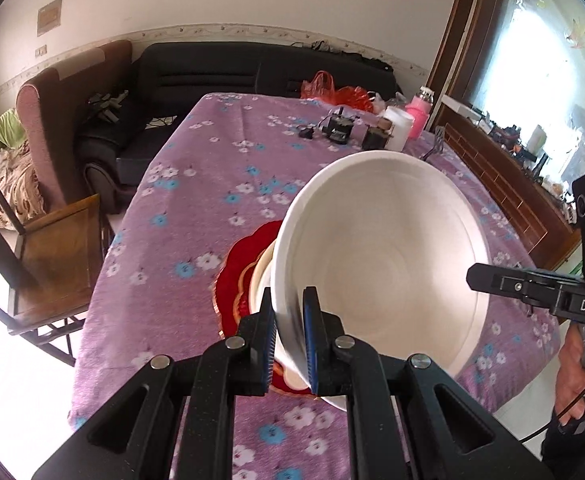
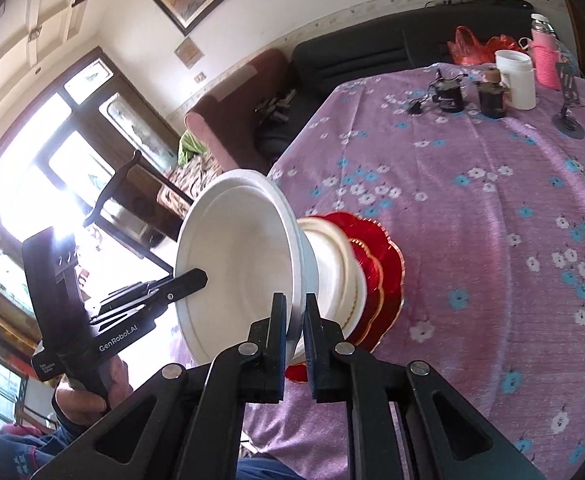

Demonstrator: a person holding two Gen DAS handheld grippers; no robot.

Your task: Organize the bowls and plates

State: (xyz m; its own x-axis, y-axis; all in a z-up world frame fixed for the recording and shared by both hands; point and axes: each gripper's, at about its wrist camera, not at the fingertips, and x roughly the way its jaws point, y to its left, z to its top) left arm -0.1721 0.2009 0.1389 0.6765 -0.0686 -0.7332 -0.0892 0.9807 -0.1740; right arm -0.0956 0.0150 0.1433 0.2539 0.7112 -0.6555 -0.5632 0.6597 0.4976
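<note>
Purple floral tablecloth (image 1: 212,168) covers the table, with jars and small clutter at its far end. Left gripper (image 1: 288,336) is clamped tight on the near rim of the large white bowl (image 1: 388,256); right gripper (image 2: 294,340) pinches the opposite rim, pads nearly closed on the wall. The bowl is carried between both tools, just above a stack of a smaller cream bowl (image 2: 338,276) on a red scalloped plate (image 2: 384,264); contact with the stack cannot be confirmed.

Judgement: the step in hand appears to be nesting the large bowl onto the stack. Recommended practice: keep both grips level, centre the bowl over the cream bowl, lower evenly, and release both rims only once it is seated.
</note>
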